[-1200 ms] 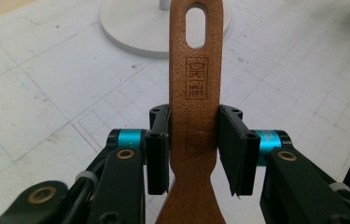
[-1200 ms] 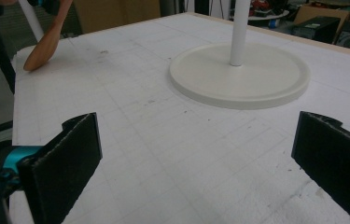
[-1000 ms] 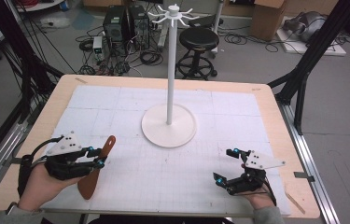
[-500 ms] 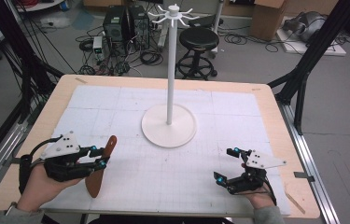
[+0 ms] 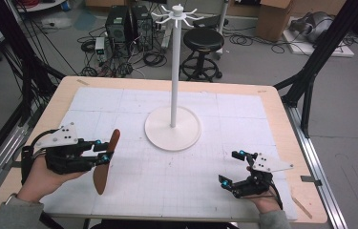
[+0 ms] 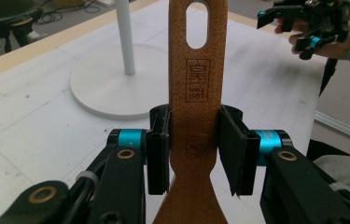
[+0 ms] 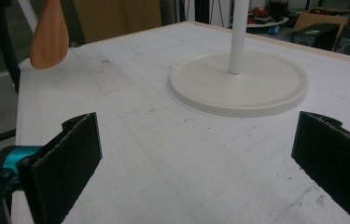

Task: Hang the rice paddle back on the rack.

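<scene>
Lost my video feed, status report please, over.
Left hand-held gripper shut on wooden spatula. Right hand-held gripper open. White stand ahead, path clear.

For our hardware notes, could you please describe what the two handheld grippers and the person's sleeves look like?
Both the left gripper and the right gripper have black bodies, flat black pads, cyan collars and brass-coloured pivot rings. A pale grey three-cornered plate with small dark holes tops each, and a black cable trails from the left one. The sleeves are grey.
</scene>
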